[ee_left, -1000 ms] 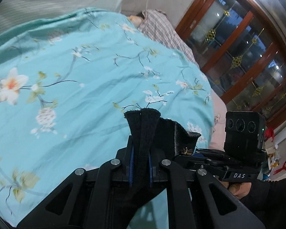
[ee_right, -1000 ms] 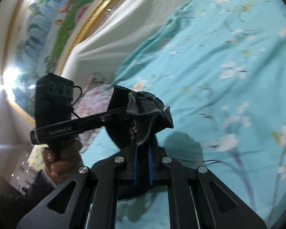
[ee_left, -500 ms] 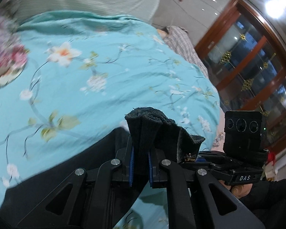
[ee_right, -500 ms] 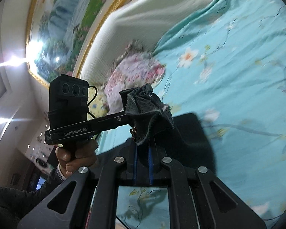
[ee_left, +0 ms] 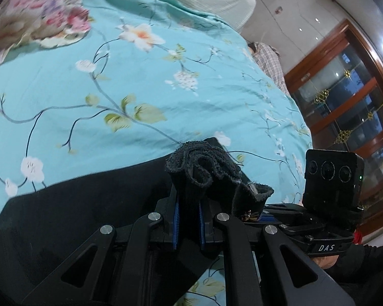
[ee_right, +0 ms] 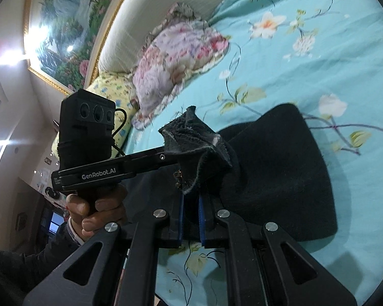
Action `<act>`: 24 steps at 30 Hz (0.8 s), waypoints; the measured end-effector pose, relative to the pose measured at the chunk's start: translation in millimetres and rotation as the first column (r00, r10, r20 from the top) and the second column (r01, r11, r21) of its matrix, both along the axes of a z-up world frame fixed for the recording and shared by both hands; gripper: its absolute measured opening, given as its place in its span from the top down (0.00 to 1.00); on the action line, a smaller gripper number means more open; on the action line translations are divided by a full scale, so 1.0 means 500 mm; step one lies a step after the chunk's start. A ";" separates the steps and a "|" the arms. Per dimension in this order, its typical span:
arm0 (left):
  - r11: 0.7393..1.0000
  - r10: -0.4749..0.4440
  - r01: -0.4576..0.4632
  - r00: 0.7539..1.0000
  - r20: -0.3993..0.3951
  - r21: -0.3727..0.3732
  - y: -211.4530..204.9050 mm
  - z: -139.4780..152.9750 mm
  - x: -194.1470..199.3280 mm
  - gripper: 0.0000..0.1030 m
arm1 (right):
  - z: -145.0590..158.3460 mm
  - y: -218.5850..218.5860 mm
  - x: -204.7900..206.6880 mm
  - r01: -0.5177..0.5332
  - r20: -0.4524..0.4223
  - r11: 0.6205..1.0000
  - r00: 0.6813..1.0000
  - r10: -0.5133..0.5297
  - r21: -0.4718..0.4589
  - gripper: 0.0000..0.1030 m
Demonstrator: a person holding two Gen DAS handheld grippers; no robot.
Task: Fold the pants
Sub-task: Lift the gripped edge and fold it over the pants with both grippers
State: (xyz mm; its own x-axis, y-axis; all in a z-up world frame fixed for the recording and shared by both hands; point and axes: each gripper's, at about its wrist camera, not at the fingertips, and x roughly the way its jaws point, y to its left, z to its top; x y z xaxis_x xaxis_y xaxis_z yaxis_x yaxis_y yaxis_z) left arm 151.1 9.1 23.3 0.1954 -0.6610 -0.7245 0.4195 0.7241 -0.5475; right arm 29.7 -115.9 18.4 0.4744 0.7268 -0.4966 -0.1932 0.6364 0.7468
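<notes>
the left gripper (ee_left: 187, 210) had its jaws clamped on a bunched edge of the black pants (ee_left: 89, 204), and the right gripper (ee_right: 191, 213) gripped another bunched edge the same way. the pants draped down onto the bed (ee_left: 115, 76), spread over its turquoise floral sheet near a floral pillow (ee_right: 176, 58).

Right gripper (ee_right: 190, 204) clamped on bunched black pants (ee_right: 275, 168) edge. Rest drapes onto teal floral sheet (ee_right: 306, 71). Left gripper (ee_right: 163, 156) alongside, also pinching fabric.
</notes>
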 end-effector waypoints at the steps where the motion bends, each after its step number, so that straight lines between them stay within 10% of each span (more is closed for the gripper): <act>1: 1.000 0.007 -0.007 1.000 -0.004 -0.007 0.003 -0.004 0.000 0.89 | -0.003 0.003 0.001 -0.002 -0.002 1.000 1.000 0.002 -0.004 0.90; 13: 0.993 0.110 -0.111 0.993 -0.034 -0.030 0.063 -0.027 -0.021 0.82 | -0.015 0.035 0.006 -0.042 -0.017 0.997 0.999 0.041 -0.071 0.85; 18: 0.978 0.208 -0.208 0.978 -0.028 -0.012 0.112 -0.023 -0.053 0.81 | -0.008 0.063 -0.002 -0.084 -0.005 0.994 0.996 0.083 -0.072 0.60; 24: 0.939 0.343 -0.343 0.939 -0.014 -0.022 0.187 -0.008 -0.108 0.71 | 0.001 0.094 -0.009 -0.121 0.000 0.991 0.993 0.122 -0.062 0.58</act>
State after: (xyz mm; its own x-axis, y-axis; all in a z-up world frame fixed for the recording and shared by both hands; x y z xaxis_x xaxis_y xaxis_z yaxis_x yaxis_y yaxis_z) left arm 97.0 102.6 19.1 0.4062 -0.5718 -0.7128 0.1425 0.8101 -0.5687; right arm 25.2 -68.9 18.7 0.3866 0.7470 -0.5409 -0.2750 0.6532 0.7055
